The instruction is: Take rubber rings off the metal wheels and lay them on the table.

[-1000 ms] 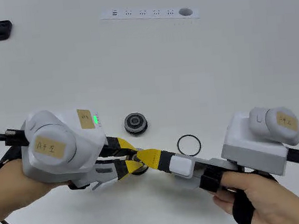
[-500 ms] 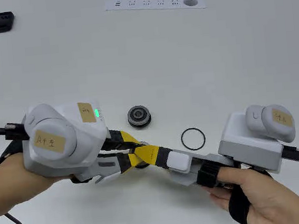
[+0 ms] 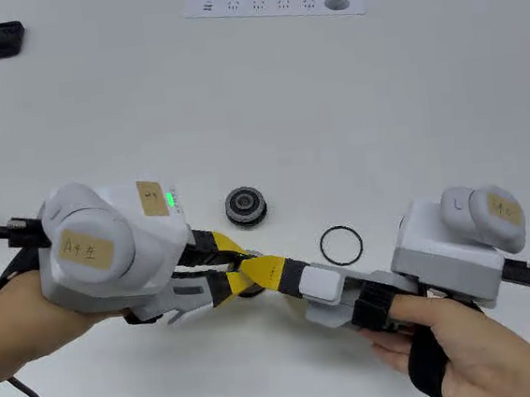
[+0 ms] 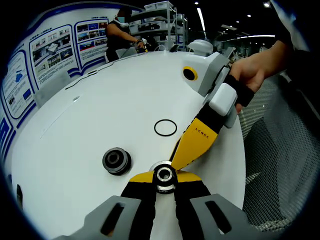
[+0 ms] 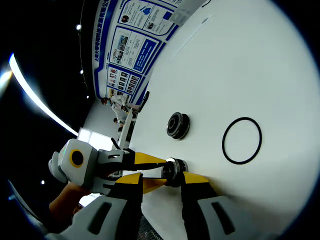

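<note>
While the left gripper (image 3: 241, 274) stays clamped on the held wheel (image 4: 164, 176), the right gripper (image 5: 166, 182) sits with jaws at that wheel's rim. Can't tell if they've bitten the rubber. No real change over the last second, so its ring is likely still on. Loose ring (image 3: 342, 245) lies right of the held wheel, second wheel (image 3: 246, 205) just beyond it. White table (image 3: 407, 110), power strip (image 3: 272, 5) far beyond, posters (image 4: 47, 52) on the wall.

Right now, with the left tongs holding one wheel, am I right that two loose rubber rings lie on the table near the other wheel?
No: the head view shows one loose rubber ring on the table near the other wheel; the left tongs hold one wheel.
</note>
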`<action>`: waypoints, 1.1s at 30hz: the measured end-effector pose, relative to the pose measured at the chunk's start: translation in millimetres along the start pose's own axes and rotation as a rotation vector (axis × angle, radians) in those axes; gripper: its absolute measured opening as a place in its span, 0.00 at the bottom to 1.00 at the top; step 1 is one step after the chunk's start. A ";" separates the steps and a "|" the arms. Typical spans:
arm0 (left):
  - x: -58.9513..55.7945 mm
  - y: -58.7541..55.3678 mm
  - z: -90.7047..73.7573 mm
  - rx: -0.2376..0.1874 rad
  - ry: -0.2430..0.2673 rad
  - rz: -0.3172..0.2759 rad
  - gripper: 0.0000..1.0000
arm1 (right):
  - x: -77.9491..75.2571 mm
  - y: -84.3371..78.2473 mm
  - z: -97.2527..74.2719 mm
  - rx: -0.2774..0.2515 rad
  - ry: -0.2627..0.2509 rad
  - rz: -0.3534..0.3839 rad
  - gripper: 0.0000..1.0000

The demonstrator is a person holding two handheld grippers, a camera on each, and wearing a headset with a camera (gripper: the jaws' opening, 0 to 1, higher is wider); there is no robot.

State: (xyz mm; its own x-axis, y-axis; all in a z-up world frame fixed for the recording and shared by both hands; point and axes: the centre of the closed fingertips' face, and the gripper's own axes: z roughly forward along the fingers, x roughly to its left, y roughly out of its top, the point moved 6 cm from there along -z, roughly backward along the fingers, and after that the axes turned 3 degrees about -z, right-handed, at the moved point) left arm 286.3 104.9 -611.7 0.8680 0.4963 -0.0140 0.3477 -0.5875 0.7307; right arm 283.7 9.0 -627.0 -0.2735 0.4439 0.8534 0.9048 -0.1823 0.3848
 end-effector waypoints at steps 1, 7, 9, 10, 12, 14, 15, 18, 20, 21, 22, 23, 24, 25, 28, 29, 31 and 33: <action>0.0 0.1 0.0 0.001 0.000 0.000 0.13 | -0.1 0.1 -0.1 0.000 0.001 0.000 0.31; 0.3 -0.2 0.2 -0.001 0.001 -0.001 0.13 | -0.7 0.2 -0.1 -0.005 -0.005 -0.008 0.30; 0.5 -0.4 0.3 -0.002 0.002 -0.002 0.13 | -2.5 0.4 -0.2 -0.005 -0.015 -0.016 0.29; 0.5 -0.4 0.3 -0.001 0.002 -0.002 0.13 | -2.8 0.3 -0.4 -0.004 -0.018 -0.019 0.28; 0.7 -0.3 0.4 -0.001 0.002 -0.003 0.13 | -3.8 1.2 -1.4 -0.010 -0.023 -0.016 0.23; 0.8 -0.3 0.4 -0.001 0.002 -0.004 0.13 | -5.2 2.2 -1.4 -0.012 -0.027 -0.012 0.20; 1.0 -0.3 0.5 -0.001 0.001 -0.005 0.13 | -6.1 2.3 -0.7 -0.008 -0.029 -0.011 0.19; 1.3 -0.2 0.7 -0.002 0.002 -0.005 0.13 | -9.6 2.7 0.2 -0.006 -0.042 -0.004 0.15; 1.6 -0.3 0.8 -0.002 0.002 -0.006 0.13 | -12.0 2.4 0.2 -0.005 -0.056 -0.005 0.11; 1.7 -0.4 0.9 -0.002 0.002 -0.007 0.13 | -12.4 2.2 0.2 -0.004 -0.058 -0.004 0.09; 1.8 -0.6 1.0 -0.002 0.003 -0.009 0.13 | -14.0 2.2 0.3 -0.002 -0.067 -0.002 0.08; 1.9 -0.6 1.1 -0.002 0.003 -0.011 0.13 | -15.0 2.2 0.3 -0.001 -0.073 -0.003 0.05; 2.0 -0.8 1.2 -0.002 0.002 -0.011 0.13 | -16.1 2.6 0.2 0.000 -0.072 -0.019 0.04; 2.1 -0.8 1.2 -0.001 0.002 -0.011 0.13 | -15.8 2.6 0.4 0.001 -0.072 -0.011 0.04; 2.2 -1.0 1.4 0.000 0.002 -0.008 0.13 | -15.1 3.7 -0.4 0.002 -0.069 -0.016 0.02; 2.2 -1.1 1.5 0.001 0.002 -0.008 0.13 | -15.6 3.6 -0.6 0.003 -0.072 -0.017 0.02; 2.1 -1.1 1.6 0.003 0.002 -0.002 0.13 | -13.9 3.2 -0.9 0.003 -0.076 -0.019 0.02; 2.1 -0.9 1.8 0.006 0.004 -0.001 0.13 | -14.1 3.3 -1.2 0.000 -0.083 -0.008 0.02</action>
State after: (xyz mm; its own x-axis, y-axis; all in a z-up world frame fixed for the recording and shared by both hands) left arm 288.5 105.4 -613.6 0.8665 0.4990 -0.0120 0.3504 -0.5910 0.7266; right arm 290.1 1.0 -637.3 -0.2529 0.5166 0.8181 0.9028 -0.1780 0.3914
